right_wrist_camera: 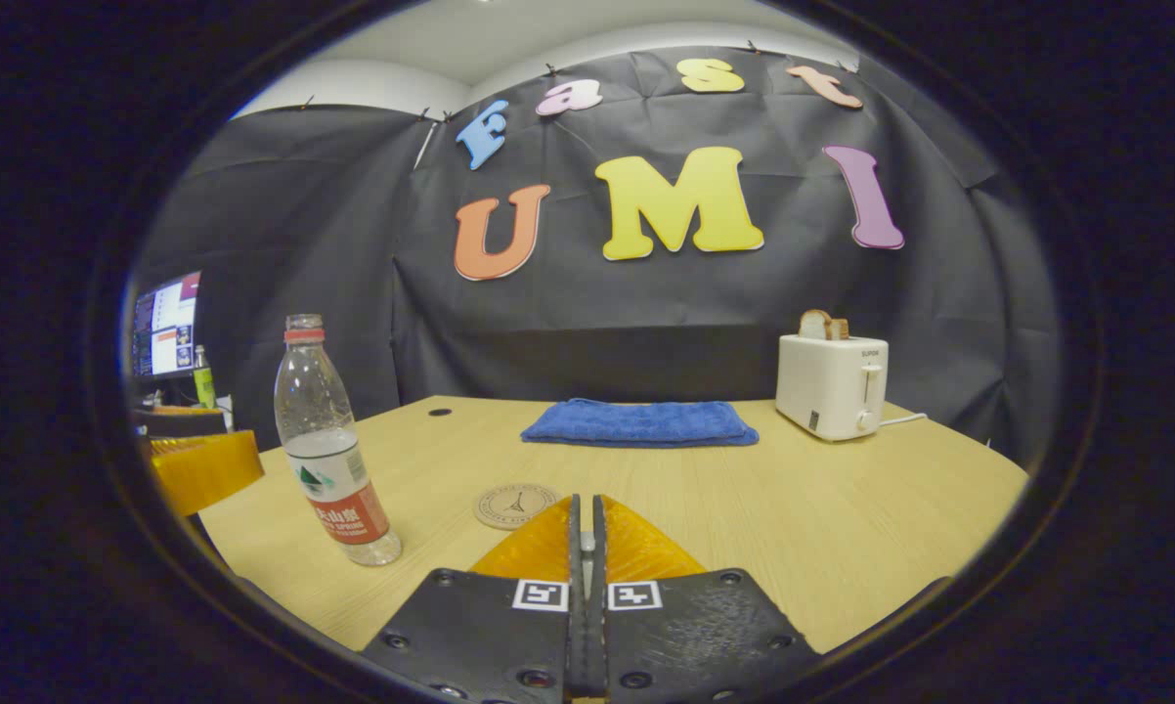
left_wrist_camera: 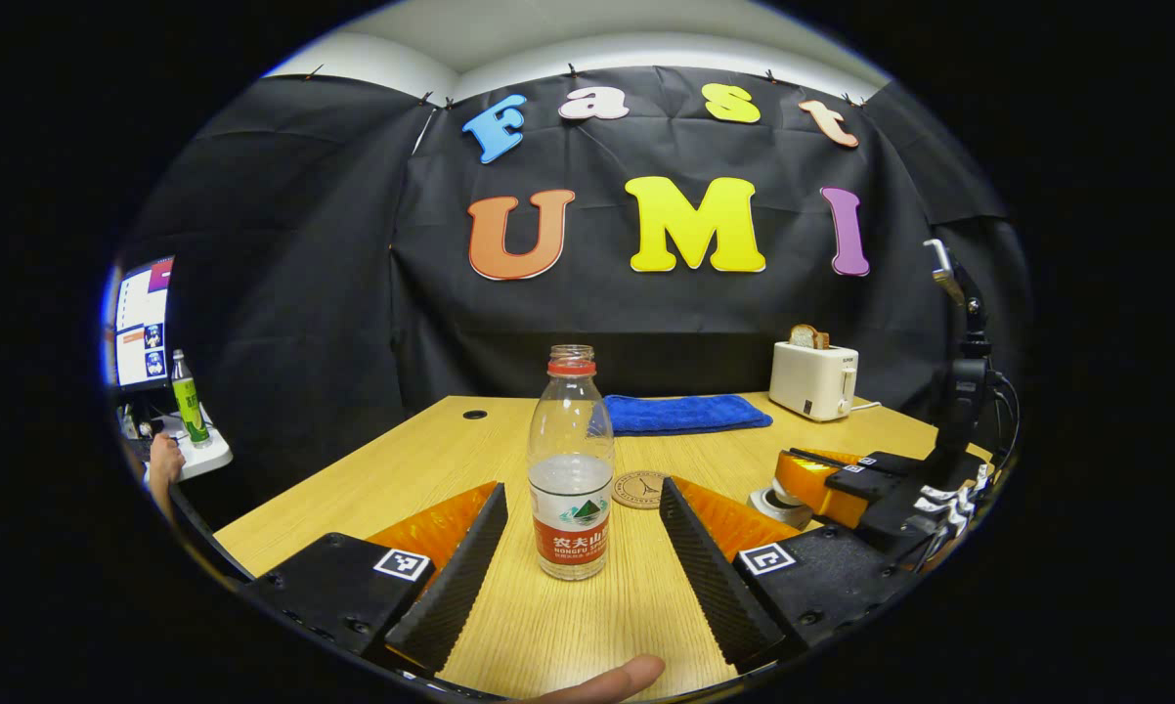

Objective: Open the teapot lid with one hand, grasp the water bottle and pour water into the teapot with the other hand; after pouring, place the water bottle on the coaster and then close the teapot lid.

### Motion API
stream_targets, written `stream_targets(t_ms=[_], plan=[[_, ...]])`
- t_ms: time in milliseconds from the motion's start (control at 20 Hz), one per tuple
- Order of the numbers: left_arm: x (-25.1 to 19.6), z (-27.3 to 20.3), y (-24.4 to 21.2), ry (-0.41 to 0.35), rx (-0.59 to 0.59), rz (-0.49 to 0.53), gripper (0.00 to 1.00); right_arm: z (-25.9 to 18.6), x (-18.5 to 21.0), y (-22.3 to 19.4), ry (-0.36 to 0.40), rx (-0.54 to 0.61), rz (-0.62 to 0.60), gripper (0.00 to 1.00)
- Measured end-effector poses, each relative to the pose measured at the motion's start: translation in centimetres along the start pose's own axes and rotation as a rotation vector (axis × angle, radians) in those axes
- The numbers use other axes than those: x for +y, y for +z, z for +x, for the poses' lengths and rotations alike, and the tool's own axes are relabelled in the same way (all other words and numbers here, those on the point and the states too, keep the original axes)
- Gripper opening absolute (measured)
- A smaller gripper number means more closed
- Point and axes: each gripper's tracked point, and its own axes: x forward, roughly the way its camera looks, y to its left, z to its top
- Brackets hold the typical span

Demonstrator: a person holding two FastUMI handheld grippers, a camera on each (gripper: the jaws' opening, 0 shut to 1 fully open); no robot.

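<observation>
uncapped water bottle (left_wrist_camera: 571,464), about half full, stands on the worktop (left_wrist_camera: 372,489) between the left hand-held gripper's (left_wrist_camera: 576,528) spread fingers, untouched; right hand-held gripper (right_wrist_camera: 586,528) closed.

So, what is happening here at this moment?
A person works at a wooden table with a gripper in each hand. The left gripper is open, its fingers on either side of an uncapped, partly filled water bottle that stands upright; they do not touch it yet. The right gripper is shut, and a thin pale thing shows between its fingers; I cannot tell what. A round coaster lies bare. Behind are a folded blue towel and a toaster with bread.
</observation>
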Motion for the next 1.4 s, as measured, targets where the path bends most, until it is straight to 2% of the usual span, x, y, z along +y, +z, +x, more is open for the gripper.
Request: stream_targets(t_ms=[250,350,500,750,950,1050,1400], plan=[[-0.2,0.9,-1.0,-0.048,-0.032,-0.014,0.99,-3.5,-3.5,1.5,-0.062,-0.027,0.016,0.00],[-0.5,1.7,-1.2,-0.064,-0.045,-0.012,0.99,-4.8,-4.1,2.0,-0.065,-0.038,0.016,0.00],[-0.1,3.2,-1.5,-0.056,-0.045,0.001,0.98,-6.6,-5.5,2.9,-0.091,-0.068,-0.025,0.00],[1.2,6.2,-1.5,-0.026,-0.050,0.008,0.99,-9.0,-7.0,3.8,-0.105,-0.098,-0.028,0.00],[1.2,7.6,-1.2,-0.064,-0.066,0.008,0.98,-10.2,-8.7,4.0,-0.137,-0.107,-0.034,0.00],[1.1,8.2,-1.1,-0.077,-0.075,0.003,0.96,-10.5,-9.1,4.2,-0.142,-0.102,-0.026,0.00],[0.6,9.0,-1.8,-0.104,-0.061,0.050,0.80,-10.8,-10.3,5.0,-0.171,-0.115,-0.077,0.00]])
